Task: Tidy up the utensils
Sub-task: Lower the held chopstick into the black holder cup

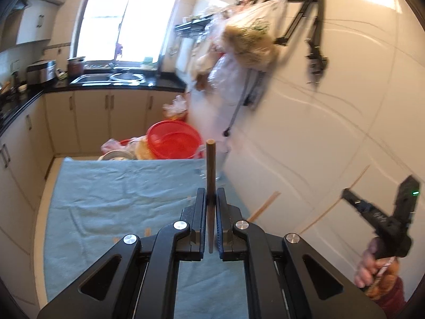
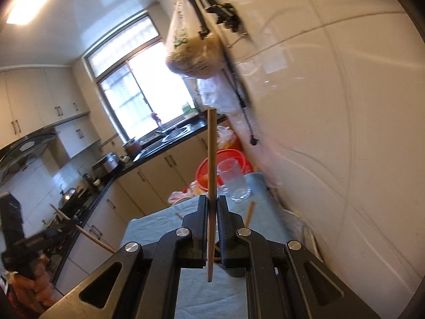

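- Left wrist view: the left hand-held gripper (image 1: 211, 199) is clamped on a dark chopstick (image 1: 210, 164), which stands upright between the jaws above the blue cloth (image 1: 111, 186) on the counter.
- Right wrist view: the right hand-held gripper (image 2: 211, 207) is closed on a pale chopstick (image 2: 211, 159), also upright, with the glass cup (image 2: 235, 180) just beyond it on the cloth.
- Loose chopsticks (image 2: 249, 212) lie on the cloth near the cup.
- Handling looks easy on weight: thin, stiff, light sticks. But they seem smooth and round, so they could pivot or slide in the pads.
- Both grips sit low on the shaft; a mid-shaft hold would likely steady the tip for dropping into the cup.
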Action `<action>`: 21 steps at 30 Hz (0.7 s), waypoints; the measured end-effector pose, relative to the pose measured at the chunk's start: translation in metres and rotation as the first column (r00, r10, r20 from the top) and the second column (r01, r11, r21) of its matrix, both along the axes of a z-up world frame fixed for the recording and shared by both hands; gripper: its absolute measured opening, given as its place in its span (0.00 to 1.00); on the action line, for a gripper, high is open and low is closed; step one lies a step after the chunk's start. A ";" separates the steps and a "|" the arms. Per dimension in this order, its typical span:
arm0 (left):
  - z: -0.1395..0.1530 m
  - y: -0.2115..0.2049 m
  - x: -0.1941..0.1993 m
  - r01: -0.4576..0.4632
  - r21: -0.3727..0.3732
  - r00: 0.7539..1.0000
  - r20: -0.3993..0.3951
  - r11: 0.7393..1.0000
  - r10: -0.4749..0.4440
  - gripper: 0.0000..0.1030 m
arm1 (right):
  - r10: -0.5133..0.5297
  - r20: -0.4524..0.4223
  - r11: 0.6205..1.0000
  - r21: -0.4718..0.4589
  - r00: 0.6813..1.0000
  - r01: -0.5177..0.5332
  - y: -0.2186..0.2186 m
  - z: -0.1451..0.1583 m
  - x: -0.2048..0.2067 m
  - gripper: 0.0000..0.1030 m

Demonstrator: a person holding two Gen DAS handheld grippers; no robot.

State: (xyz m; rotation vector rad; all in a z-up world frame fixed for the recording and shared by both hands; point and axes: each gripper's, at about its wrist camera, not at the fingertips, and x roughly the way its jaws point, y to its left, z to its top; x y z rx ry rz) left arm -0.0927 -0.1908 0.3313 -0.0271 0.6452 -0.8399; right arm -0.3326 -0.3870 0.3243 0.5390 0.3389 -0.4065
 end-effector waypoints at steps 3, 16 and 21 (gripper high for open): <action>0.019 -0.010 -0.013 0.045 -0.024 0.998 0.035 0.999 -0.044 0.06 | -0.021 -0.004 1.000 -0.001 1.000 0.021 -0.010 -0.004 -0.006 0.07; 0.019 -0.091 -0.028 0.164 0.023 0.985 0.050 0.986 -0.165 0.06 | -0.030 -0.033 1.000 -0.006 0.999 0.030 -0.037 -0.017 0.010 0.07; -0.008 -0.123 -0.015 0.158 0.071 0.987 0.031 0.985 -0.161 0.06 | -0.020 -0.038 1.000 -0.004 0.999 0.019 -0.044 -0.021 0.024 0.07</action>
